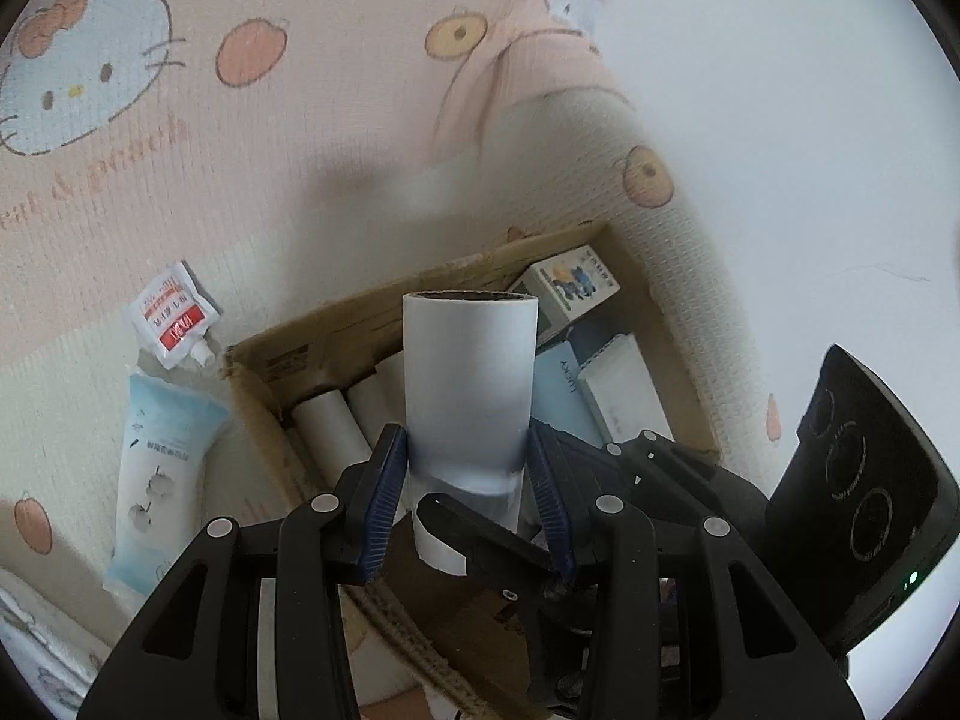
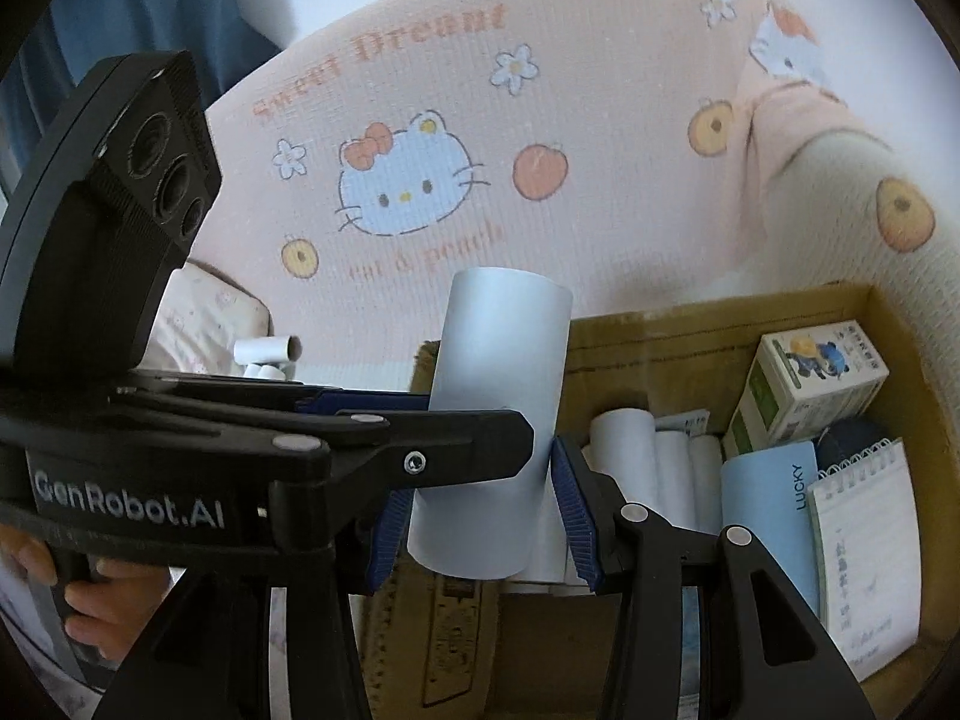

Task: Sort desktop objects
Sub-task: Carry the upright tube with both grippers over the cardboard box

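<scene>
1. Left wrist view shows the white cylindrical paper roll with a brown cardboard core (image 1: pixel 469 384) standing upright between the blue ribbed pads of the left gripper (image 1: pixel 471 480), which press on its lower flanks, closed on it
2. Right wrist view shows the same roll (image 2: pixel 495 420) between the blue pads of the right gripper (image 2: pixel 480 516); those jaws flank its lower end with a visible gap on at least one side, so they appear open rather than clamping
3. It hangs over the near-left corner of the shallow brown cardboard box (image 1: pixel 690 420), above a row of similar white rolls (image 1: pixel 336 426) lying flat inside
4. Right of those in the box sit a pale blue booklet (image 2: pixel 774 516), a spiral notepad (image 2: pixel 864 546) and a small printed carton (image 2: pixel 810 384)
5. Outside the box, to its left, lie a pale blue tube (image 1: pixel 162 468) and a white spouted pouch with red label (image 1: pixel 171 318)
6. Judged by its hollow core and thin wall, the roll is light but crushable; a gentle squeeze low on the body suits it, and the smooth wrap may slip
</scene>
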Action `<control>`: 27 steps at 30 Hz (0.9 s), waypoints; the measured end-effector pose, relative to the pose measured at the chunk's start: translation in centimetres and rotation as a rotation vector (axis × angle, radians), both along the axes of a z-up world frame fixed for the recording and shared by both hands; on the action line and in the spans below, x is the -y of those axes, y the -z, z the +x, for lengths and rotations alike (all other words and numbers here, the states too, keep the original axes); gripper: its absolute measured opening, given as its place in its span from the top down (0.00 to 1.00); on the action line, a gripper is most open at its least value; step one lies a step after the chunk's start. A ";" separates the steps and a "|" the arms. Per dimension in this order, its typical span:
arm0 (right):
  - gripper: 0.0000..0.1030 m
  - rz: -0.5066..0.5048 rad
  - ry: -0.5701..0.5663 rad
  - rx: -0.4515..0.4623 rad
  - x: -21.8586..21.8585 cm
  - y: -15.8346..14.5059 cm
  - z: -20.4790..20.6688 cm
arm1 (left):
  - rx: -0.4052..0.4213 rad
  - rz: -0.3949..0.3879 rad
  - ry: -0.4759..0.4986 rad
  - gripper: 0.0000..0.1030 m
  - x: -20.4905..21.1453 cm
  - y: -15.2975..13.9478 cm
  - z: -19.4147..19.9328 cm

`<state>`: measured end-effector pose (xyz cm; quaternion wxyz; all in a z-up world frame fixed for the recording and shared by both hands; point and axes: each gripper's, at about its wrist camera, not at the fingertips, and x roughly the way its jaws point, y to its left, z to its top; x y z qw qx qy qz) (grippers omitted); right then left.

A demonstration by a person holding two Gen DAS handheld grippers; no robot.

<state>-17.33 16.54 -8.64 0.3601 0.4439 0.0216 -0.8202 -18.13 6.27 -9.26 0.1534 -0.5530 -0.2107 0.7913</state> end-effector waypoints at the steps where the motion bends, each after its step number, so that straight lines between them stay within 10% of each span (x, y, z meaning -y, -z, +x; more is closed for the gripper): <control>1: 0.58 0.003 -0.003 0.005 -0.2 0.1 -0.3 | 0.012 -0.007 0.001 0.56 -0.2 0.1 -0.2; 27: 0.58 0.046 -0.053 0.150 -1.4 4.7 -3.1 | 0.220 -0.174 -0.035 0.56 -2.8 4.5 -3.5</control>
